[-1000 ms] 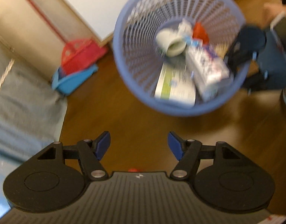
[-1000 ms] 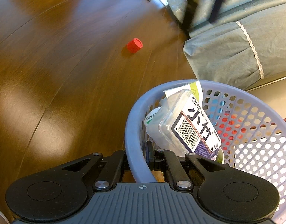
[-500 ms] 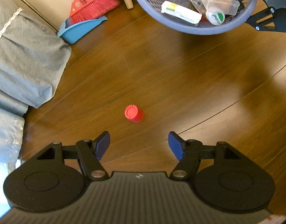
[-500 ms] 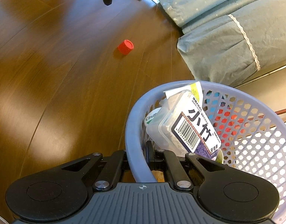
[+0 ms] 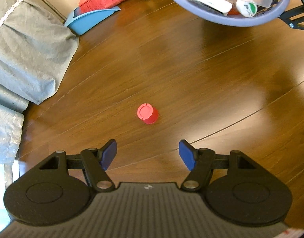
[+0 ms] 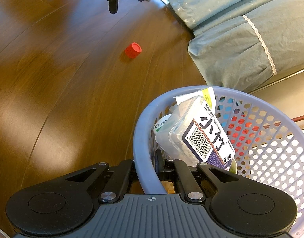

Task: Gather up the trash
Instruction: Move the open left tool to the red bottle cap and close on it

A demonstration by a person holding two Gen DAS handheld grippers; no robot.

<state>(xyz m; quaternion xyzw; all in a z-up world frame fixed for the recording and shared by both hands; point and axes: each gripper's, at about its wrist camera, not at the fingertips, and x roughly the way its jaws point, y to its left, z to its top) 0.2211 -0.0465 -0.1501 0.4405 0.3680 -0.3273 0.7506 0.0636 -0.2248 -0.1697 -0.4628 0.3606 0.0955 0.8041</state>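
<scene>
A: Red cap where?

B: On the wood floor, straight ahead of the left gripper, lined up with the gap between its blue pads but not yet between them. Tipped a little, flat top facing up and toward the camera.

A: Left jaws?

B: Apart, empty, wider than the cap.

A: Right gripper?

B: Clamped on the rim of the basket, holding it off the floor. Well away from the cap.

A: Nearer hand, then?

B: Left, clearly. Squat and round, so no long axis to square up to. Probably just forward and down until the pads flank it.

A: Basket afterwards?

B: Off to the upper right in the left view, already holding boxes and a bottle.
</scene>
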